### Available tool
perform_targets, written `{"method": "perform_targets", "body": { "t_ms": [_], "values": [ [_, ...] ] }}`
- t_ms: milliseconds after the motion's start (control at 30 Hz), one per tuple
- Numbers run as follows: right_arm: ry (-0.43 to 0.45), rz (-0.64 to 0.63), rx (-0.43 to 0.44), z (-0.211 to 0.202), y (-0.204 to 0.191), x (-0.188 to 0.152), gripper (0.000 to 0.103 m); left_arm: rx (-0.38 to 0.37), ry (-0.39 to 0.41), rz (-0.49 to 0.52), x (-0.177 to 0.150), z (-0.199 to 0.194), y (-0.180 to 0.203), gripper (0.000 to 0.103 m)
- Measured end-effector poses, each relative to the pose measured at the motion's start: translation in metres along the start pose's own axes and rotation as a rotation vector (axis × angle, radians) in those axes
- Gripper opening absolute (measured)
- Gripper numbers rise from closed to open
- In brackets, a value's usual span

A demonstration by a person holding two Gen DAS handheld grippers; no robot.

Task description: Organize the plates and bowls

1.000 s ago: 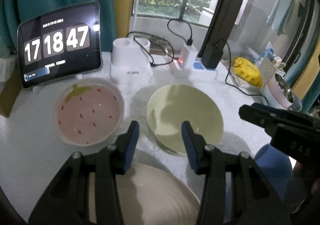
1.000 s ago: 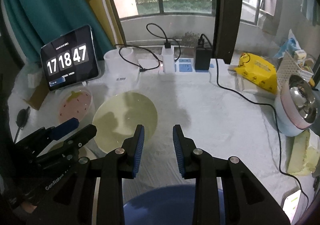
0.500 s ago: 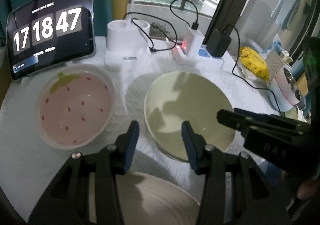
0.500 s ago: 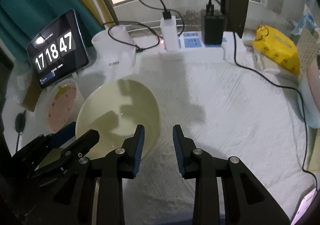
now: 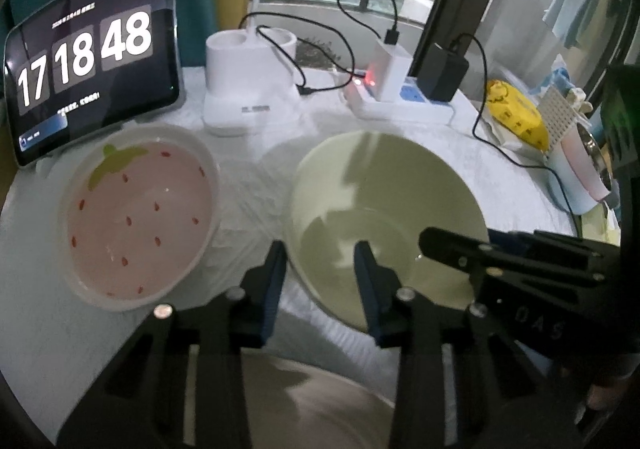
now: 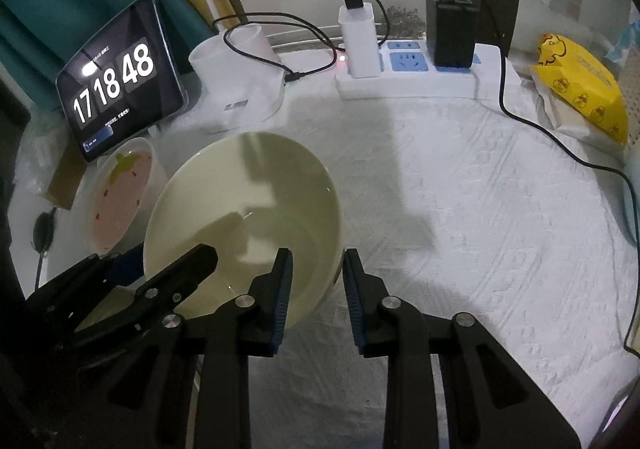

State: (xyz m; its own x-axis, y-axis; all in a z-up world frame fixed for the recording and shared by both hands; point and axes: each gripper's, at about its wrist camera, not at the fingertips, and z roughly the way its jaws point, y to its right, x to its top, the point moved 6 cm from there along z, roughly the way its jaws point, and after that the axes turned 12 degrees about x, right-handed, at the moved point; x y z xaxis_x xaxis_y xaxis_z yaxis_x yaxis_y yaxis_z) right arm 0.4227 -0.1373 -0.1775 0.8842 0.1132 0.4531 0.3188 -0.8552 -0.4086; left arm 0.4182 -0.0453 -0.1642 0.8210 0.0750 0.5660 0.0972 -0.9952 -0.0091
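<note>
**Both grippers straddling the rim of the green bowl**

We saw the desk point(image 6: 460, 209) under a white wrinkled cloth. The pale green bowl point(image 6: 256, 209) sat near its middle, with the pink strawberry bowl point(image 5: 136, 217) just beside it at 9 o'clock, the two apart. A cream plate point(image 5: 320, 409) lay at 6 o'clock in the left wrist view, under the gripper's arms.

Our left gripper point(image 5: 320, 261) had its fingers apart, one outside the green bowl's near-left rim and one inside; we could not tell whether either pad touched it. Our right gripper point(image 6: 316, 269) was likewise spread across the near-right rim, one finger over the inside, the other outside above the cloth, nothing clamped.

At 10 o'clock stood the tablet point(image 6: 120, 85) reading 17 18 48, at 12 o'clock the white holder point(image 5: 250, 81) and the power strip point(image 6: 416, 77) with chargers plugged in, and at 2 o'clock a yellow packet point(image 6: 580, 85).
</note>
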Motion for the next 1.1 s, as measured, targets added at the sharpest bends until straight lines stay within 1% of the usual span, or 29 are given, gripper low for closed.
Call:
{"method": "perform_targets", "body": {
  "t_ms": [200, 400, 567, 767, 1100],
  "values": [
    [0.007, -0.005, -0.008, 0.001, 0.000, 0.000, 0.026, 0.009, 0.018, 0.008, 0.000, -0.001, 0.000, 0.034],
    [0.010, -0.002, -0.018, -0.001, 0.003, -0.001, 0.022, 0.009, 0.040, 0.012, 0.000, -0.006, 0.001, 0.030],
    [0.032, -0.011, -0.029, -0.009, 0.002, -0.001, 0.015, 0.009, 0.056, 0.005, 0.000, -0.012, 0.000, 0.029],
    [0.064, -0.034, -0.028, -0.022, -0.005, 0.001, 0.014, 0.008, 0.094, -0.012, 0.003, -0.027, -0.004, 0.028],
    [0.125, -0.050, -0.019, -0.052, -0.016, 0.003, 0.014, 0.000, 0.148, -0.011, 0.006, -0.055, -0.001, 0.028]
  ]
}}
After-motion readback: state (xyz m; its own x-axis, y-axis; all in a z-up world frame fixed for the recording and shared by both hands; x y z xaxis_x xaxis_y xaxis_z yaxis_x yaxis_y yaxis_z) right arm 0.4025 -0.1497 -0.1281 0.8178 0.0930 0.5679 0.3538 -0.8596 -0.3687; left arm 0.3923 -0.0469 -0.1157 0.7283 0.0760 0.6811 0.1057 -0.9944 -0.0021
